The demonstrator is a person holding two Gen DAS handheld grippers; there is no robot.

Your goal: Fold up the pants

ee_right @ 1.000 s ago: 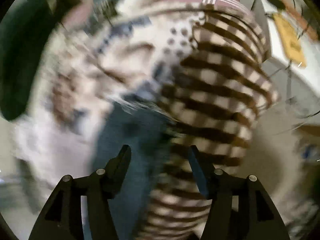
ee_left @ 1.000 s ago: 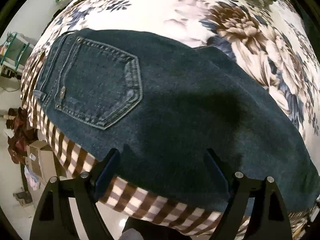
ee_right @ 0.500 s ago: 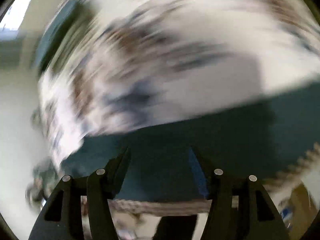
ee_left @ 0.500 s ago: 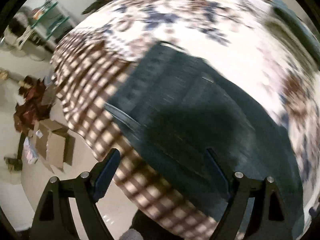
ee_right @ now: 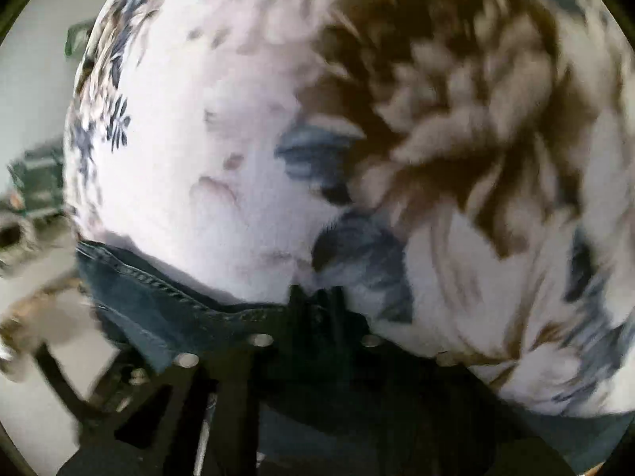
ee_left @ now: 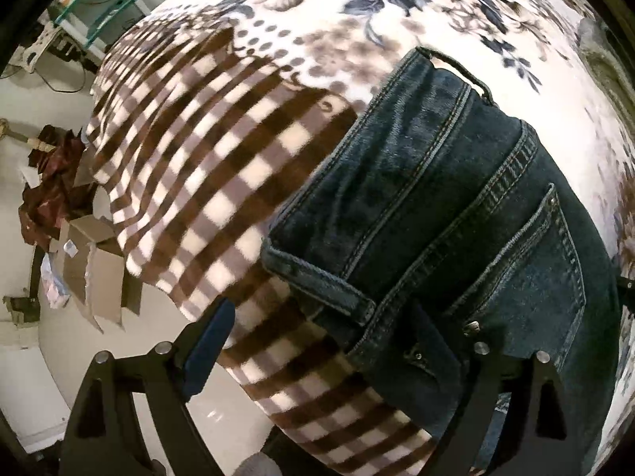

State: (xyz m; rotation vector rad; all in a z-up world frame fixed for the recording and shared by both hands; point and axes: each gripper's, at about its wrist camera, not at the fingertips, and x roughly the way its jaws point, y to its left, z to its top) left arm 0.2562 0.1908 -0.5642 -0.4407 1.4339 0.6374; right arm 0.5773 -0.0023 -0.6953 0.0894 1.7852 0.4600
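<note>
Dark blue jeans (ee_left: 456,214) lie on a floral blanket (ee_left: 357,20), waistband and belt loops toward me, a back pocket at right. My left gripper (ee_left: 321,341) is open, hovering over the waistband's near corner; its left finger (ee_left: 206,341) is over the checked border, its right finger over denim. In the right wrist view my right gripper (ee_right: 317,309) has its fingers close together, shut on the stitched hem edge of the jeans (ee_right: 158,297), over the floral blanket (ee_right: 238,119). That view is blurred.
The blanket's brown checked border (ee_left: 198,182) hangs over the bed edge. On the floor at left are cardboard boxes (ee_left: 95,261), a red cloth (ee_left: 47,198) and a glass shelf unit (ee_left: 95,0).
The left gripper swung from over the folded leg area to the waistband end. The right gripper went from open to shut on the jeans' hem edge.
</note>
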